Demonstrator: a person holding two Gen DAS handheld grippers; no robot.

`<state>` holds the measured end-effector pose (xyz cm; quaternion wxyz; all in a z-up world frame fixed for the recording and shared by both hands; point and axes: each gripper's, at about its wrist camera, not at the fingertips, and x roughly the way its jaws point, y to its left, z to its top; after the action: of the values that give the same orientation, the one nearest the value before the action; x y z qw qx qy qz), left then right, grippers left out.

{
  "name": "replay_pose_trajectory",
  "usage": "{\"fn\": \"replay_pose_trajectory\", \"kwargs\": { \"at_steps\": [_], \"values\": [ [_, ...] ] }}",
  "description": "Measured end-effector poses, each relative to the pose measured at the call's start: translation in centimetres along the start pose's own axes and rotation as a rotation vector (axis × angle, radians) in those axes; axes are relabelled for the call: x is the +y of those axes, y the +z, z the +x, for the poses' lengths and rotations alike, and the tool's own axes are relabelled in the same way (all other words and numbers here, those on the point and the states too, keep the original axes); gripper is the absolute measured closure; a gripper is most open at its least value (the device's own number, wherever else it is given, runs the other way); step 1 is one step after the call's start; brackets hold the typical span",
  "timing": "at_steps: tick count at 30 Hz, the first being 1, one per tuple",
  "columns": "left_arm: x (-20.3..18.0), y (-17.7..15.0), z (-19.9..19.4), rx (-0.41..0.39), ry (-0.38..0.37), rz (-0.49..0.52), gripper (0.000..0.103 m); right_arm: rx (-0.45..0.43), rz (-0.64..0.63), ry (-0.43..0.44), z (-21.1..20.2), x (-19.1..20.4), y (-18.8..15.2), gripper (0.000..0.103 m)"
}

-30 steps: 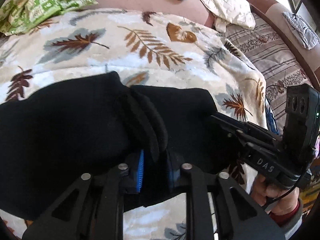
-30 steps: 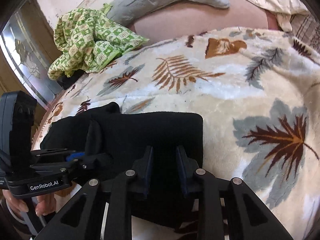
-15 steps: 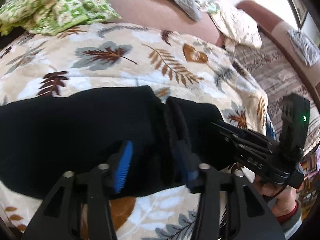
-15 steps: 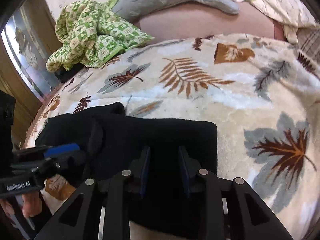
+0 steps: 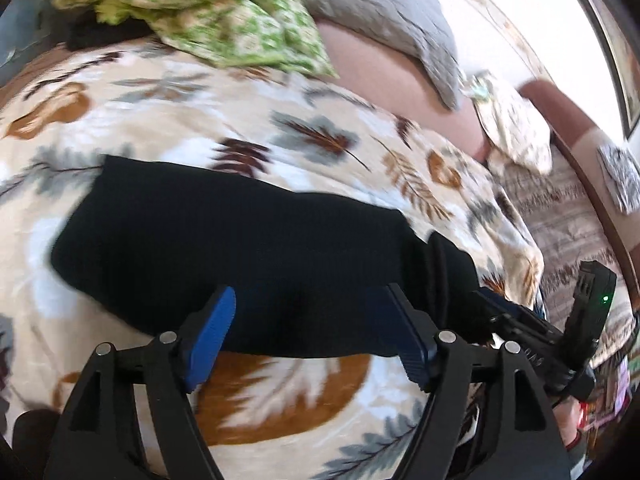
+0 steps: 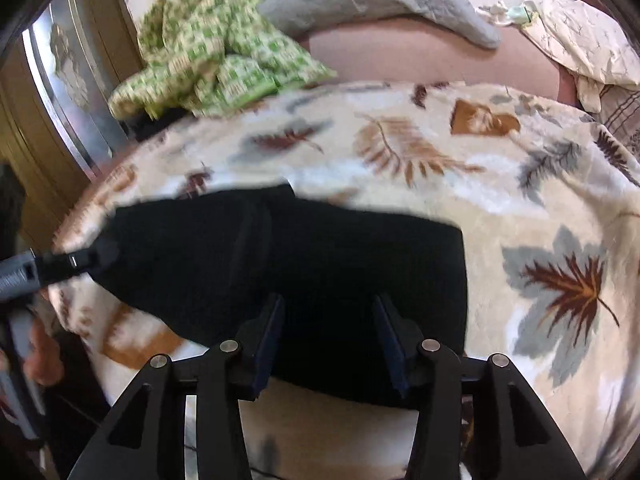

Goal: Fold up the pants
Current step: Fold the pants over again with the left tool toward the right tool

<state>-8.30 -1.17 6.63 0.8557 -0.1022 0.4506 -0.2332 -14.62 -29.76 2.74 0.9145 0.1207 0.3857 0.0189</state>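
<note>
Black pants (image 5: 248,248) lie folded on the leaf-print blanket (image 5: 168,120); left gripper (image 5: 316,328) at six o'clock, jaws opening wide, grips nothing; right gripper (image 6: 328,340) likewise opening, empty.

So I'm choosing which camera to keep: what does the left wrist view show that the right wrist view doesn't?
Only the left wrist view: the striped sofa seat, a patterned cushion, and the right claw seen from the side. Only the right wrist view: the mirrored wooden cabinet and the left claw, blurred. Both: the black pants on the leaf-print blanket, the green checked cloth and the grey quilt. Both claws are opening, pads off the pants.
</note>
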Motion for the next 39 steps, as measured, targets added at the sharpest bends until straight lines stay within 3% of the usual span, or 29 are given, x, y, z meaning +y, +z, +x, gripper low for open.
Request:
{"fn": "replay_pose_trajectory", "kwargs": {
  "at_steps": [9, 14, 17, 19, 25, 32, 39],
  "values": [
    [6.6, -0.5, -1.8, -0.035, 0.064, -0.143, 0.024, 0.077, -0.014, 0.003, 3.7, 1.7, 0.6, 0.054],
    [9.7, -0.8, -2.2, -0.039, 0.064, -0.258, 0.024, 0.050, -0.024, 0.025, 3.4, 2.9, 1.9, 0.053],
    [11.4, -1.3, -2.5, -0.062, 0.054, -0.349, 0.019, 0.021, -0.046, 0.109, 3.8, 4.8, 3.6, 0.044],
    [12.1, -1.4, -2.1, -0.052, 0.064, -0.380, 0.019, 0.021, -0.075, 0.177, 4.9, 6.8, 4.8, 0.032],
    [12.0, -0.4, -0.6, -0.047, 0.119, -0.366, 0.019, 0.055, -0.263, 0.354, 9.8, 15.6, 8.7, 0.029],
    [11.6, -0.3, 0.3, -0.068, 0.207, -0.346, 0.019, 0.134, -0.469, 0.443, 14.7, 22.9, 10.2, 0.023],
    [10.9, -0.2, 1.6, -0.084, 0.215, -0.300, 0.000, 0.286, -0.494, 0.510, 20.1, 25.4, 9.7, 0.022]
  ]
}}
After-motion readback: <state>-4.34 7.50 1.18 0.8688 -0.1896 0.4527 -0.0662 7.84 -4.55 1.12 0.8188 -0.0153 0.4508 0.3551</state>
